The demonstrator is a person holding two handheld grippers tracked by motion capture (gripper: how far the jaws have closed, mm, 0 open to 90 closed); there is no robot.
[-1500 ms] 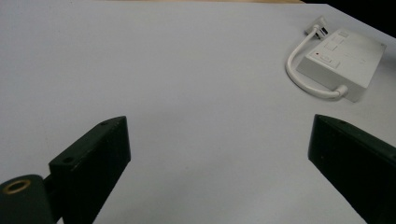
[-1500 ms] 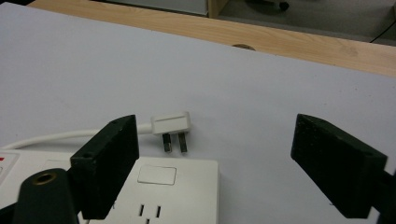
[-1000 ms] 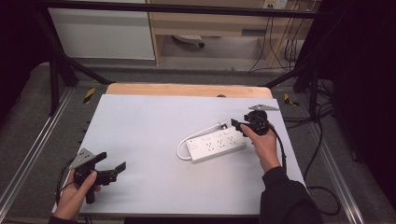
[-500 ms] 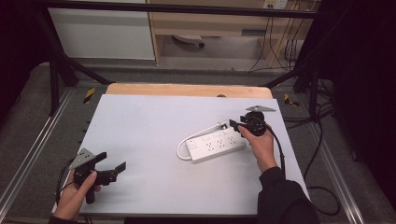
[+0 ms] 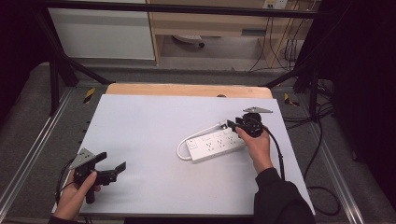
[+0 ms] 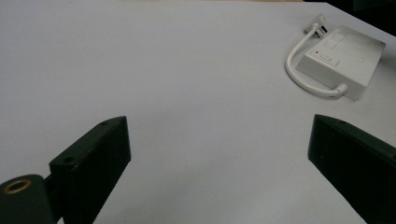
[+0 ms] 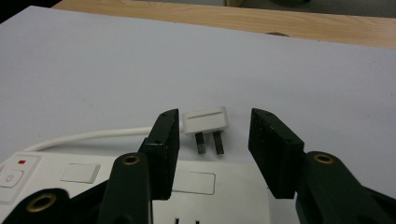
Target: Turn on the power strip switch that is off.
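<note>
A white power strip point(image 5: 215, 144) lies right of the table's middle, its short white cable point(image 5: 180, 151) looping from the left end round to a white plug point(image 7: 205, 120) beside the strip's far edge. The plug's two prongs point toward the strip point(image 7: 196, 182). My right gripper point(image 7: 212, 126) is open, one jaw on each side of the plug with a gap to both; in the high view this gripper point(image 5: 232, 125) hovers over the strip's far right end. My left gripper point(image 5: 112, 161) is held wide open at the near left corner with nothing between its jaws point(image 6: 219, 140); the strip point(image 6: 343, 56) lies far off.
A white sheet point(image 5: 149, 121) covers the table, with a strip of bare wood point(image 5: 187, 89) along the far edge. Black frame legs point(image 5: 60, 70) and floor cables point(image 5: 322, 140) flank the table. Metal rails point(image 5: 28, 158) run along both sides.
My right gripper has edged slightly left along the strip's far end toward the plug. The left gripper has stayed in place.
</note>
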